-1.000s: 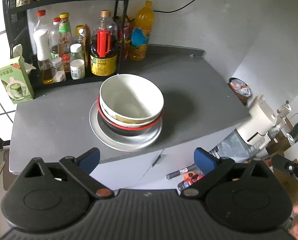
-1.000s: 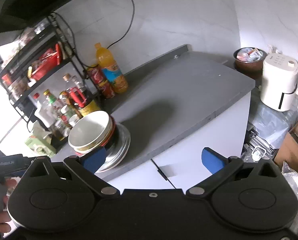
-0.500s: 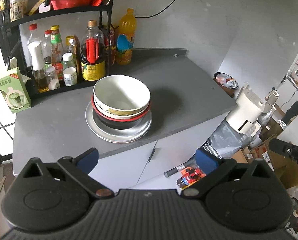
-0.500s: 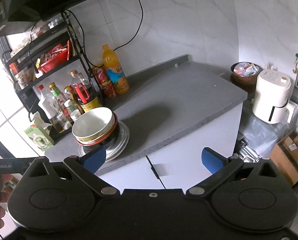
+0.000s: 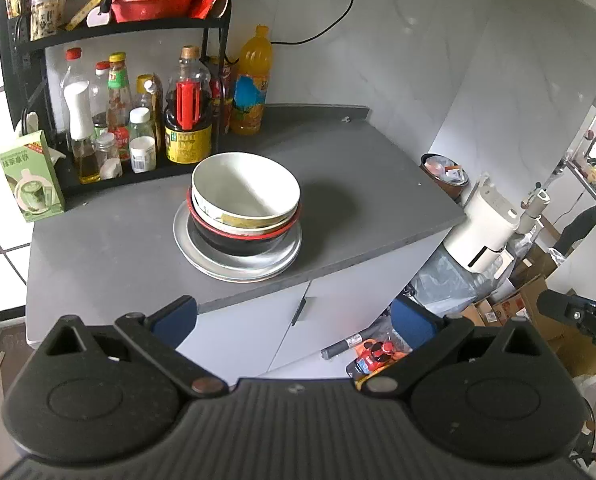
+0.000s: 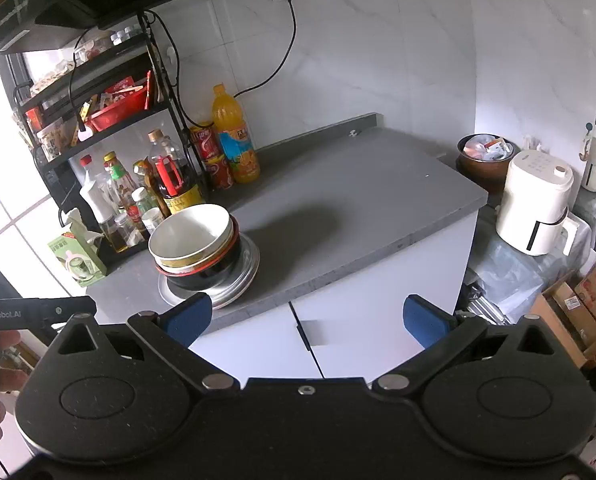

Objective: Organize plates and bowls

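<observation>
Both grippers' fingers spread, empty; bowls point(image 5: 245, 196) stacked on plate point(image 5: 202, 258).

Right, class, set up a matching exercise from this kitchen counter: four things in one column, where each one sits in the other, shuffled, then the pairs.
Things:
1. white bowl
2. metal plate
3. orange drink bottle
4. green carton

Places:
A. bottom of the stack, on the counter
B. far left of the counter, beside the bottle rack
C. top of the stack
D. at the back wall, right of the rack

Pairs: 1-C, 2-A, 3-D, 4-B
</observation>
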`<state>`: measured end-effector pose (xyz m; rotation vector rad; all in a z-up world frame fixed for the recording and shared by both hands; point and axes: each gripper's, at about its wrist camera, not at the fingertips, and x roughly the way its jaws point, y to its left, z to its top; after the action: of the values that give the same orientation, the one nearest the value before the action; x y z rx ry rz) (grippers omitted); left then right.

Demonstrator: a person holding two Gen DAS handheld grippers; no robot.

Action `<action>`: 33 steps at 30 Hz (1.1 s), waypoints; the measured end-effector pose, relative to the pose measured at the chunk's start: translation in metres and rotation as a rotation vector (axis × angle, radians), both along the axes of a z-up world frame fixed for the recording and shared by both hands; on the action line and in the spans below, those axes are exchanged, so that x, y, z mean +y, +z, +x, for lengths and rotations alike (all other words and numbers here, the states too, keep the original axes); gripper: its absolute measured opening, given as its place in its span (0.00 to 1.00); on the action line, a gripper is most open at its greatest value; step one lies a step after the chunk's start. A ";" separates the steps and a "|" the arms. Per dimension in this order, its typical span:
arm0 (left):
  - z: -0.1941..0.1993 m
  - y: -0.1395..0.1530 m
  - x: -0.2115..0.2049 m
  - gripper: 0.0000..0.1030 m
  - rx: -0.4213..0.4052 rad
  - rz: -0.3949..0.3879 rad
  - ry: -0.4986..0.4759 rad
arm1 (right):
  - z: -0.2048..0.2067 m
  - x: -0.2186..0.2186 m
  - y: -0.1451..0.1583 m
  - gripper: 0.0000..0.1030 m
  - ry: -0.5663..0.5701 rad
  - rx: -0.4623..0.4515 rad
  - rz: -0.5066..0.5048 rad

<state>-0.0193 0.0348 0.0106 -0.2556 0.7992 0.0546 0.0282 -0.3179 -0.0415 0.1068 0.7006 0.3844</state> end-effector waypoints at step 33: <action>-0.018 -0.001 0.002 0.99 -0.008 -0.008 -0.019 | -0.022 0.011 -0.005 1.00 0.008 -0.010 0.001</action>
<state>-0.0374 0.0366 0.0091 -0.2552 0.7939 0.0326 0.0058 -0.3068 -0.0465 0.1031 0.6912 0.3923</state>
